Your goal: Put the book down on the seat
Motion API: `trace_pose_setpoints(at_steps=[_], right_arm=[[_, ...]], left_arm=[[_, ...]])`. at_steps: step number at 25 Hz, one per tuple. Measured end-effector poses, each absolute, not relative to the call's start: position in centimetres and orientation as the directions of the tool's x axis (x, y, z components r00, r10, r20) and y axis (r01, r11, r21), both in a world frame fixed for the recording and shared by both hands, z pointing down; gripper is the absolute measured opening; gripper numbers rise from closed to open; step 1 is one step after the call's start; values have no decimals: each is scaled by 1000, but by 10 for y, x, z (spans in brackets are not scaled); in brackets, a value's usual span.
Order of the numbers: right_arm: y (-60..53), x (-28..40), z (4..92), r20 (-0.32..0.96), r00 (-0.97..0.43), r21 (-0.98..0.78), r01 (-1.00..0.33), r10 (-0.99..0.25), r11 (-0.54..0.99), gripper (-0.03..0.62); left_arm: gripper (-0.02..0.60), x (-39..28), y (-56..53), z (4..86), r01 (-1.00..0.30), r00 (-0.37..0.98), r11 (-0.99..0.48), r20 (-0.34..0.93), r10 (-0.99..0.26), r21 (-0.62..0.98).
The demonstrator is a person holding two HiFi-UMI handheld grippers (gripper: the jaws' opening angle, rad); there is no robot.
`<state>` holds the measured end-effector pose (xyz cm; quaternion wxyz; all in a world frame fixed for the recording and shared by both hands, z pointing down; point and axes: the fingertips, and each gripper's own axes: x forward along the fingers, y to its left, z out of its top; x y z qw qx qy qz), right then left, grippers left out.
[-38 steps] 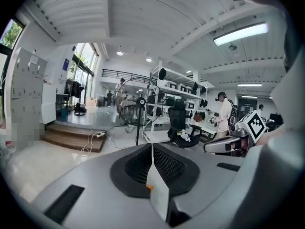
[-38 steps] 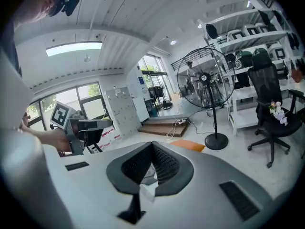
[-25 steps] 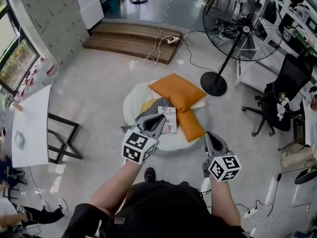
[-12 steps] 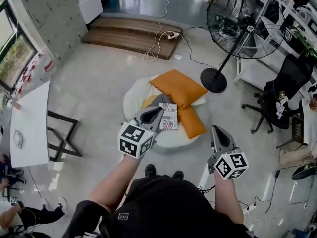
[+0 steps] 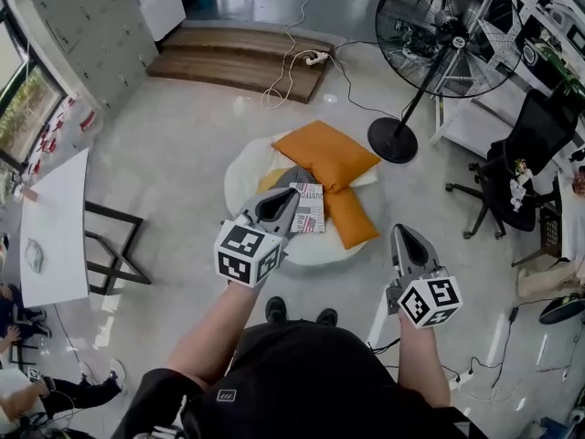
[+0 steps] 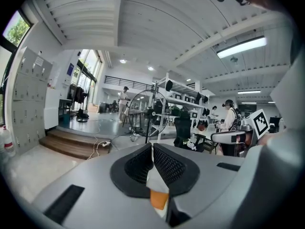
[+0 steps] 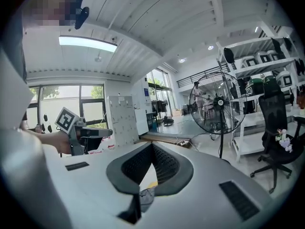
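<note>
The book (image 5: 309, 207) lies on the seat (image 5: 239, 176) just beyond the shut, empty jaws of the left gripper (image 5: 285, 198) (long axis running away from them), the right gripper (image 5: 402, 236), likewise closed on nothing, farther off.

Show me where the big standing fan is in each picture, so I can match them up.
Head view: the fan stands at upper right.
Left gripper view: the fan is at centre.
Right gripper view: the fan is right of centre.
Shared landmark: the wooden step, left of the fan in all three.
</note>
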<state>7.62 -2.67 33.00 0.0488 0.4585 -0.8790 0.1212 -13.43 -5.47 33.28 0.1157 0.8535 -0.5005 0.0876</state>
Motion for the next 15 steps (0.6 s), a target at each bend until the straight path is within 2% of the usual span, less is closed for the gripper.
trace_pose_setpoints(at_steps=[15], right_arm=[[-27, 79, 340, 204, -567, -186, -823, -798, 537, 11]], left_arm=[[12, -133, -55, 348, -872, 487, -474, 296, -822, 121]])
